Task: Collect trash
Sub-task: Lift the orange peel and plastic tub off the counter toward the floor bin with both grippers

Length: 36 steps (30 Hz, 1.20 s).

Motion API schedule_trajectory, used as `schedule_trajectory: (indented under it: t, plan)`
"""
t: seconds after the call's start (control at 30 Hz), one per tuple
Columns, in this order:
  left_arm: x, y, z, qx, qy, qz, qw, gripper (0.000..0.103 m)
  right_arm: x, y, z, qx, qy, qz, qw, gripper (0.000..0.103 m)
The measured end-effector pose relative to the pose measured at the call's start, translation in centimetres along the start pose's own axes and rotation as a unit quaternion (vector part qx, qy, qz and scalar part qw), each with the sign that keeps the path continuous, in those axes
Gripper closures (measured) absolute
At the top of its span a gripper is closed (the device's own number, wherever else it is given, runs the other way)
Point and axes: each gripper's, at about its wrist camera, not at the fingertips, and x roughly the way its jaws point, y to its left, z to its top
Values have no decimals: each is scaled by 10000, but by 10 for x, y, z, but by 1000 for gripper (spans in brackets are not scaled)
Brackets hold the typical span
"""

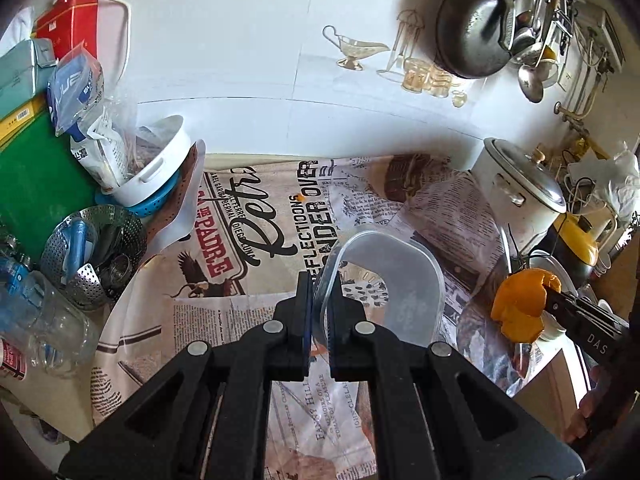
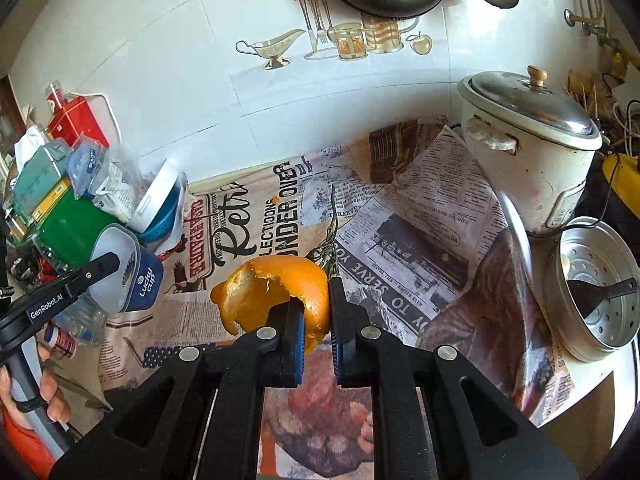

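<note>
A: So, where is the trash right now?

B: Both pieces are up off the counter. The orange peel [image 2: 276,292] is pinched between the fingers of the right gripper [image 2: 318,316], clamped on its curled rim. The plastic cup [image 1: 384,280] has its thin wall nipped in the left gripper [image 1: 320,300], mouth tipped toward the camera; from the right wrist view the same cup [image 2: 132,280] shows a dark blue label.

A: What lies under them?

B: The newspaper-print tablecloth [image 1: 240,240], mostly bare in the middle, so there is open room between the two piles. A tiny orange scrap [image 1: 298,197] sits on it near the wall, possibly a crumb of peel; it is too small to be sure.

A: And the edges?

B: On the left, a metal steamer basket [image 1: 92,256], a white bowl [image 1: 156,168] stacked on a blue colander [image 1: 154,202], and a green box [image 1: 36,184] crowd that side. On the right, the rice cooker [image 2: 528,152] stands on the cloth beside a perforated steamer tray [image 2: 600,300] at the counter's front corner. The tiled wall [image 1: 240,40] closes the back, with a dark pan [image 1: 472,36] hanging on it.
</note>
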Motion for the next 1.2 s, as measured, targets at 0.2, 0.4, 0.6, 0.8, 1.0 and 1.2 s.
schedule_trajectory:
  t: [0.2, 0.4, 0.6, 0.8, 1.0, 1.2]
  plan:
    - [-28, -34, -36, -17, -34, 27, 10000, 98, -36, -8, -27, -156, -69, 166, 9997, 93]
    - [-61, -88, -92, -159, -88, 111, 9998, 98, -80, -35, -69, -373, -103, 411, 9984, 93]
    - [-90, -145, -157, -375, -72, 140, 9992, 98, -129, -73, -117, -543, -41, 575, 9969, 93]
    - [-107, -187, -206, -516, 152, 99, 9985, 98, -164, -98, -153, -681, 97, 595, 9959, 93]
    - [-106, -200, -239, -526, 497, 194, 9972, 98, -169, -111, -175, -658, 395, 577, 9954, 93]
    - [-68, -190, -280, -507, 1061, 200, 9929, 98, -144, -120, -207, -455, 746, 492, 9950, 93]
